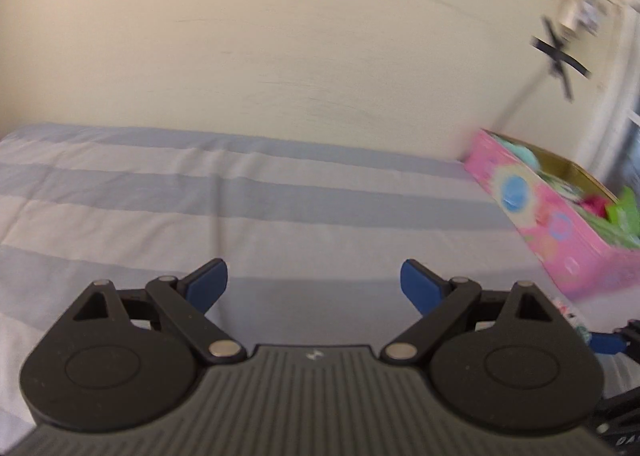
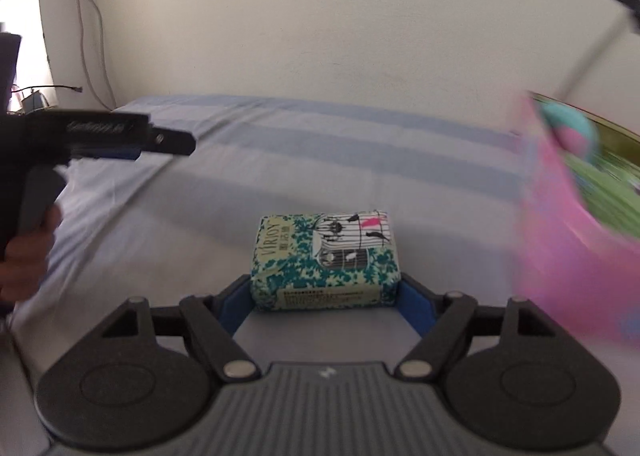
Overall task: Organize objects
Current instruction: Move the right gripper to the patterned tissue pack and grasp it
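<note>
A tissue pack [image 2: 326, 256], green-patterned with a birdcage print, sits between the blue pads of my right gripper [image 2: 324, 298]. The pads press on both its sides and it stays sharp while the background blurs, so it is held. A pink flowered box [image 2: 560, 256] at the right holds teal, green and red items. From the left wrist the same pink box [image 1: 560, 240] lies on the bed at the far right. My left gripper [image 1: 314, 282] hovers open above the striped sheet with nothing between its fingers. It also shows at the left of the right wrist view, left gripper [image 2: 120, 135], held by a hand [image 2: 28, 256].
The bed's blue-and-white striped sheet [image 1: 240, 195] runs to a cream wall. A stand with black crossed parts [image 1: 560, 55] rises behind the box. Cables [image 2: 84, 35] hang down the wall at the far left corner.
</note>
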Motion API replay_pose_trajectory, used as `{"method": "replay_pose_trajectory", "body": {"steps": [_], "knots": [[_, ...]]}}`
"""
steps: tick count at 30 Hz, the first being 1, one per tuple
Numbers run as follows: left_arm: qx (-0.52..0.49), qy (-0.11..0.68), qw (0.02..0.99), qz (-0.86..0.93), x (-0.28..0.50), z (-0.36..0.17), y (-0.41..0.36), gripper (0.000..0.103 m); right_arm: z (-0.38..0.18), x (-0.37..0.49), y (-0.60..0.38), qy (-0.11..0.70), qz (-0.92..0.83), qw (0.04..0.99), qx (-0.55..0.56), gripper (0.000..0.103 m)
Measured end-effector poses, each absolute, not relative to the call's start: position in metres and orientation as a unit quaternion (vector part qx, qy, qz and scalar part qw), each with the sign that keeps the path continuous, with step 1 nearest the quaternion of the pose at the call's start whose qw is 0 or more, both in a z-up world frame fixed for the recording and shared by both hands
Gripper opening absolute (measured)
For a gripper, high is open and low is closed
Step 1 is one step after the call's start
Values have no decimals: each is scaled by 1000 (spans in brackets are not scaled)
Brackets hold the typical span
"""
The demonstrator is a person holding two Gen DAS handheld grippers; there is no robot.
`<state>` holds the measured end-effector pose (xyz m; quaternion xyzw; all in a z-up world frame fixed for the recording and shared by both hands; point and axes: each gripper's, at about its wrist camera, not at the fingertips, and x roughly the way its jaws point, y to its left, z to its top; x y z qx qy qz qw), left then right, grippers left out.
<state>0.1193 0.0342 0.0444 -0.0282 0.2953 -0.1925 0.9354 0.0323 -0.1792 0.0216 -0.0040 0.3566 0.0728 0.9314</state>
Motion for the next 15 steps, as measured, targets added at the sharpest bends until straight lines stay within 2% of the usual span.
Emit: {"method": "replay_pose_trajectory", "body": {"steps": [2,4,5,6,15], "knots": [[-28,308,922,-231,107,43,13,95,21,-7,-196,348,21,937,15,79],[-28,314,908,-276,88,45,-9,95,19,-33,-212,333,-45,941,34,90],[-24,312,904,-293,79,46,-18,95,18,-43,-217,326,-59,942,48,100],[-22,312,899,-307,70,48,-26,94,18,-50,-223,320,-55,944,60,102],[-37,368,853,-368,35,43,-73,87,29,-80,-269,287,24,955,68,103]]}}
